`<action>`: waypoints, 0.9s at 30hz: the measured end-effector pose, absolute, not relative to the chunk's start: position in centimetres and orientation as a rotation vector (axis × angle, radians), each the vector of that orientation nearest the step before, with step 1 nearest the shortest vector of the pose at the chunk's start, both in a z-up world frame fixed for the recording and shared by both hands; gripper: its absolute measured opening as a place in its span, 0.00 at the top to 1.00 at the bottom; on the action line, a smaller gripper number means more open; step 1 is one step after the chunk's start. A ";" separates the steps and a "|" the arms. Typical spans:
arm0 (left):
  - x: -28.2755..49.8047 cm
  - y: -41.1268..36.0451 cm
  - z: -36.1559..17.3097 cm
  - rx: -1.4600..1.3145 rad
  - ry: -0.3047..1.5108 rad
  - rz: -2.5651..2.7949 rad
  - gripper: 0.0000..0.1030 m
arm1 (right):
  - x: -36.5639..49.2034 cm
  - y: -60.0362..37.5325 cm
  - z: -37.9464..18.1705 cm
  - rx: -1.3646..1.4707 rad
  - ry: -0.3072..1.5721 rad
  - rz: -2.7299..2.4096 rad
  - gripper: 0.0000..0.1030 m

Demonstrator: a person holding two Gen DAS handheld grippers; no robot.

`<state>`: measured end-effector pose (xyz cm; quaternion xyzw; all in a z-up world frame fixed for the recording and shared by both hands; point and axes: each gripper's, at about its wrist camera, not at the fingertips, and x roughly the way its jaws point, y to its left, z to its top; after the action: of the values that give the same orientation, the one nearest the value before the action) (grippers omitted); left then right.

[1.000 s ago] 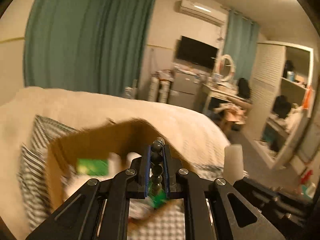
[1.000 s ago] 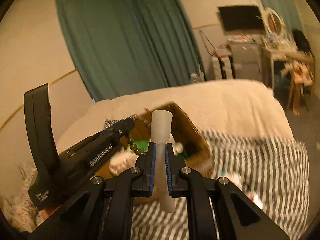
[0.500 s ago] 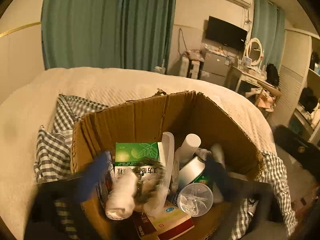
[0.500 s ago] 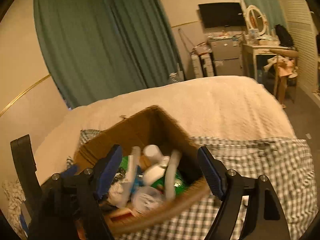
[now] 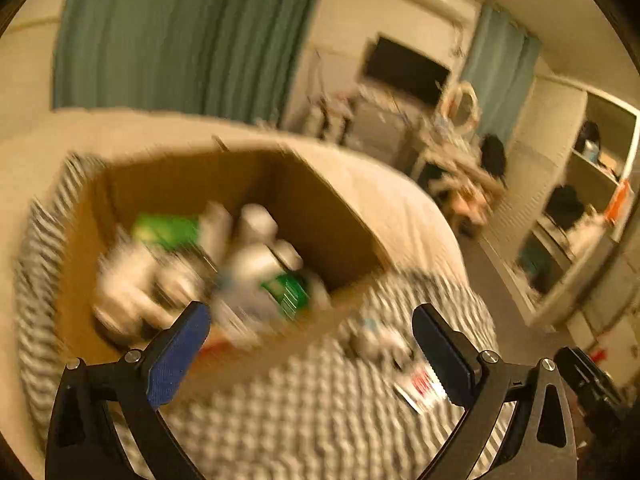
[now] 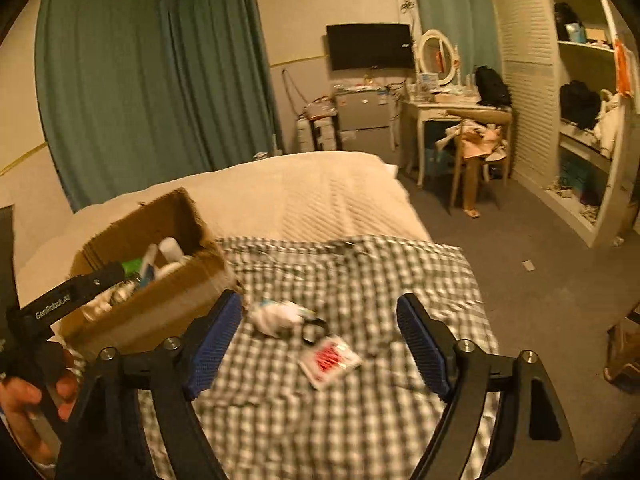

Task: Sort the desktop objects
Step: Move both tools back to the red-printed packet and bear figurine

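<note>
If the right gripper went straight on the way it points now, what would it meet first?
Probably the small packet with red print, which lies on the checked cloth between the open right gripper fingers. The white bundle with a black ring lies just beyond it. Depth is unclear in this fisheye view.

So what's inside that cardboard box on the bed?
The cardboard box holds white bottles and a green packet, jumbled. Anything beneath them, and the box floor, is covered.
</note>
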<state>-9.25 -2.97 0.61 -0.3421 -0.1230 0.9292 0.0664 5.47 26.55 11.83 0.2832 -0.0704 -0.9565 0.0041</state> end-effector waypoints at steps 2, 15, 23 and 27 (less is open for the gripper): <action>-9.5 -1.4 -1.1 -1.106 -0.325 2.761 0.00 | 6.8 27.1 10.3 0.855 -0.165 -3.027 0.19; -11.9 3.5 -11.7 -1.411 -0.249 2.703 0.00 | 3.7 25.7 2.6 0.994 0.091 -2.814 0.19; -12.3 3.5 -12.4 -1.409 -0.148 2.796 0.00 | -2.5 24.1 -1.3 1.119 0.182 -2.744 0.18; -12.4 4.2 -12.9 -1.370 -0.054 2.797 0.00 | -5.4 23.2 -4.4 1.246 0.224 -2.719 0.18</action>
<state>-12.38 4.17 -12.86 -0.4398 -0.0173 0.8978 0.0131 -5.37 23.16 -4.43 0.4143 0.0746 -0.9043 0.0710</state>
